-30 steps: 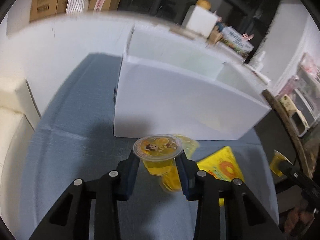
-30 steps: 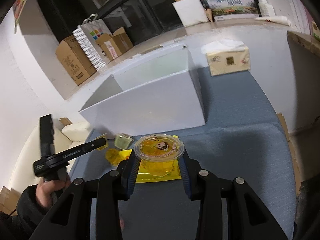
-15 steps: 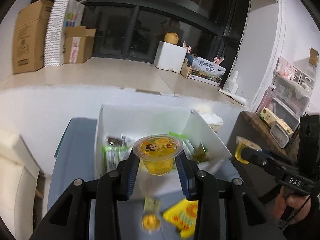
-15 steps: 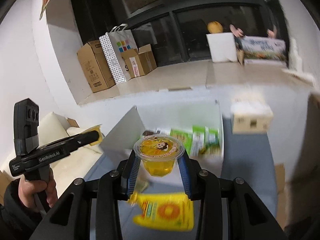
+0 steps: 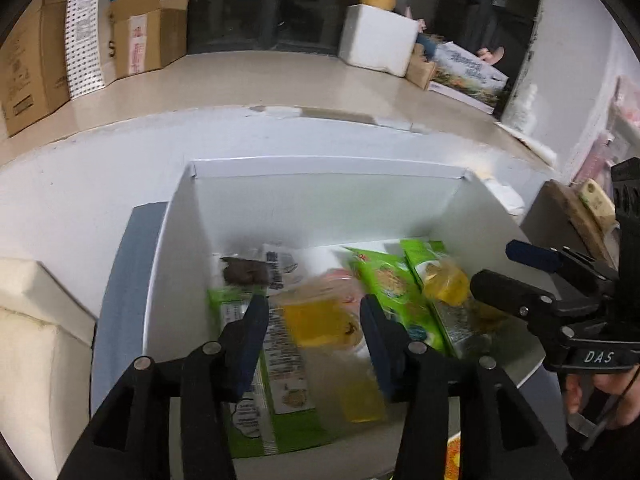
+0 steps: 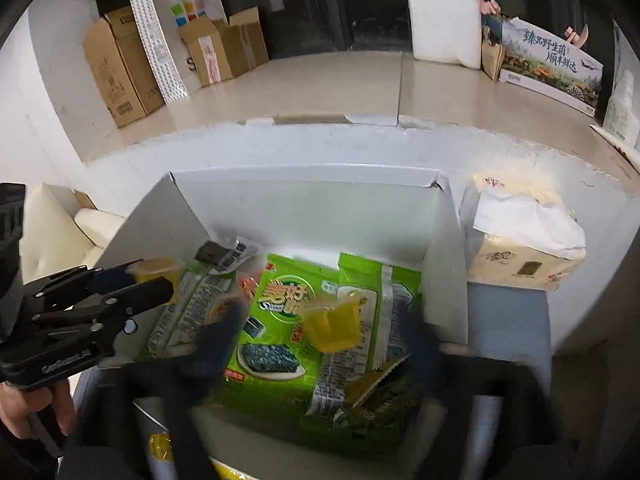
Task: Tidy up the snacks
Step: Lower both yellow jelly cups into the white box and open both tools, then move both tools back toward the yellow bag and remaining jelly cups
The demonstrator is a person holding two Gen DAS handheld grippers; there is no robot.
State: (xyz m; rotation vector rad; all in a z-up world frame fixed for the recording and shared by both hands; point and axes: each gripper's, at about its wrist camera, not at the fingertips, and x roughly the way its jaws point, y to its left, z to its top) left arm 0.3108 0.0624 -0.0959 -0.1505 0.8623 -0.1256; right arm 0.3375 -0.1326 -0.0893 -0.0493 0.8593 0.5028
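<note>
Both grippers hang over the open white box [image 5: 176, 240] [image 6: 452, 240]. My left gripper [image 5: 314, 336] is open; a yellow jelly cup [image 5: 320, 320] falls tilted between its fingers, apart from both pads. My right gripper [image 6: 320, 344] is open and motion-blurred; another yellow jelly cup [image 6: 336, 326] drops tilted onto the green seaweed packets [image 6: 280, 320]. In the left wrist view the right gripper [image 5: 520, 268] shows at the right with its cup [image 5: 444, 280] just past the tips. In the right wrist view the left gripper [image 6: 132, 280] shows at the left with its cup [image 6: 158, 270].
The box holds several green snack packets [image 5: 384, 284] and a dark chocolate wafer [image 5: 244, 270]. A tissue pack [image 6: 524, 240] stands right of the box. A yellow packet [image 6: 160, 446] lies on the blue cloth in front. Cardboard boxes [image 6: 120, 68] stand on the ledge behind.
Both grippers moved forward and down over the box and opened. The two jelly cups left the fingers and are dropping into the box.
</note>
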